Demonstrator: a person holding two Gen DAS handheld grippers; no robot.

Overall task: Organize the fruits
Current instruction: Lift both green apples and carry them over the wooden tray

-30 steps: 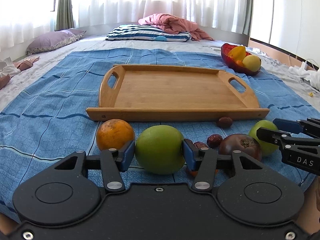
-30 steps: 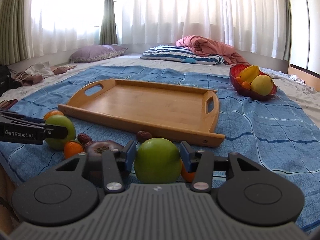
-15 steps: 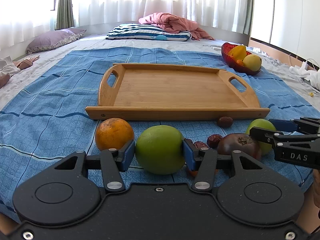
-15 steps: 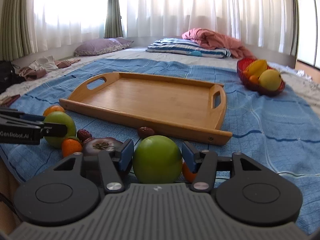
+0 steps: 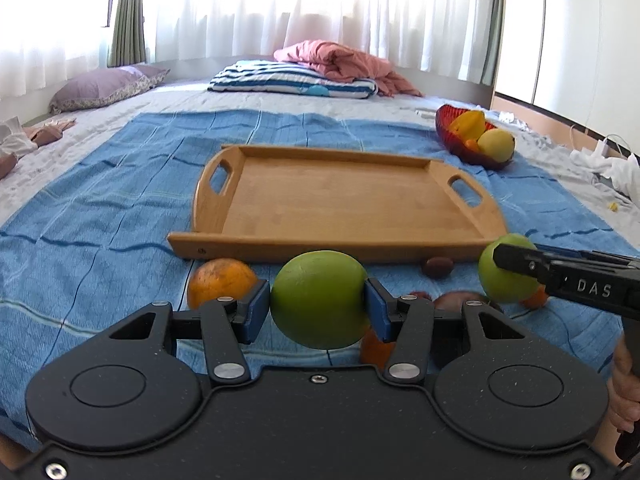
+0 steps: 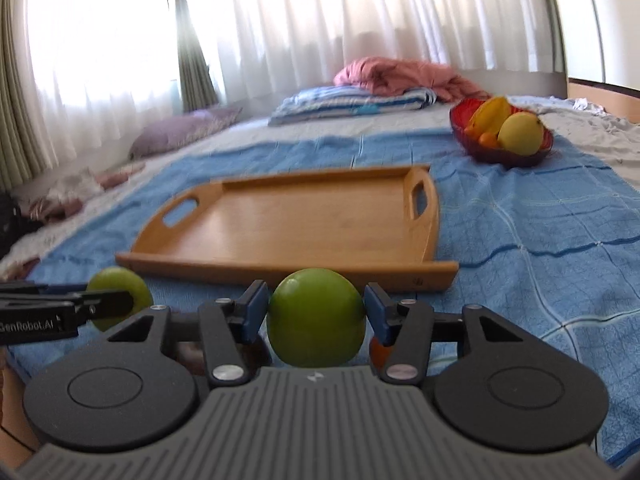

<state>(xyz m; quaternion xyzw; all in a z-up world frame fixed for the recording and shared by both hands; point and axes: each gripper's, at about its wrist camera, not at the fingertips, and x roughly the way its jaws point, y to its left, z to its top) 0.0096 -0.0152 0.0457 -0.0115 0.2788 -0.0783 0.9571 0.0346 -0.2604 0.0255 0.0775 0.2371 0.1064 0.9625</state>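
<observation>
My left gripper (image 5: 318, 304) is shut on a green fruit (image 5: 320, 300) and holds it above the blue blanket, just before the near rim of the empty wooden tray (image 5: 340, 200). My right gripper (image 6: 316, 312) is shut on a second green fruit (image 6: 316, 318), also raised near the tray (image 6: 296, 224). Each gripper shows in the other's view: the right one (image 5: 520, 264) with its fruit (image 5: 506, 280), the left one (image 6: 116, 304) with its fruit (image 6: 120, 292). An orange (image 5: 222, 282), a small orange fruit (image 5: 374, 350), a dark purple fruit (image 5: 452, 302) and brown dates (image 5: 438, 267) lie on the blanket.
A red bowl (image 5: 452, 136) with yellow and orange fruit stands at the far right of the blanket; it also shows in the right wrist view (image 6: 504, 156). Pillows and a pink quilt (image 5: 344, 62) lie at the back. The bed edge is just below the grippers.
Both grippers have lifted their green fruits off the blanket and moved forward toward the tray. The right gripper has turned left, and its view is blurred by motion.
</observation>
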